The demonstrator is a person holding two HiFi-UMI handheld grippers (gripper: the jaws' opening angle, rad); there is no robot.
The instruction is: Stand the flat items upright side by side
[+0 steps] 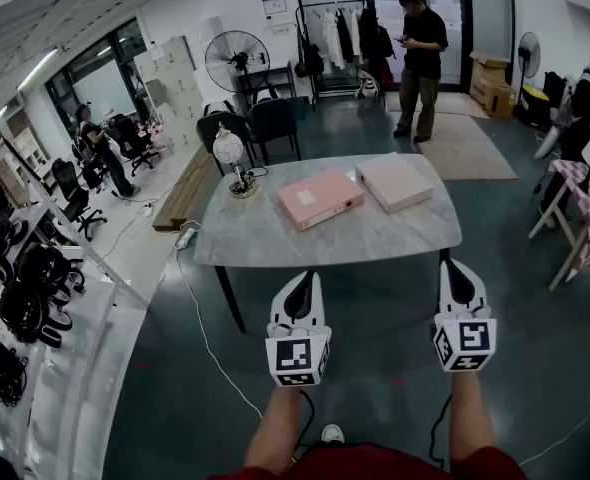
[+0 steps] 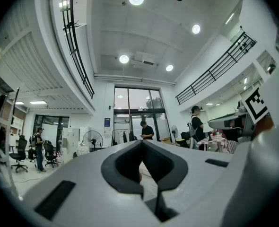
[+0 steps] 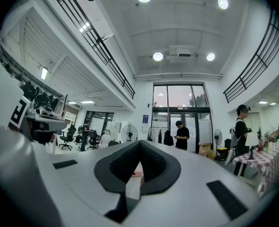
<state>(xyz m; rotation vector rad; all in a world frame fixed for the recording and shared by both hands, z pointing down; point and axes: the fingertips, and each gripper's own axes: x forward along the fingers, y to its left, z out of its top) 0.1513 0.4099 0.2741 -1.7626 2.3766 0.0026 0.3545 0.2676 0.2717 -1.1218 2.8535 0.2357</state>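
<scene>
From the two gripper views I get very little of the work itself. Each gripper's own grey body fills the lower half of its picture. Through the dark notch behind the jaw tips only a sliver of something pale and pinkish shows, too small for me to say which item it is. In the head view both forearms are cut off at the bottom edge.

The left gripper and the right gripper hang side by side in the air, short of the near edge of the tabletop. Their jaws point forward toward it and the marker cubes face back at me. The left gripper has its jaws together with nothing between them. The right gripper is the same, tips meeting and empty.

Both binders lie flat, well apart from either gripper. The darker pink binder sits near the middle of the tabletop, turned at a slight angle. The paler pink binder lies just beside it toward the right end, with a narrow gap between them. Neither stands upright. A small lamp stands at the far left corner. Beyond the table a person stands on the floor.
</scene>
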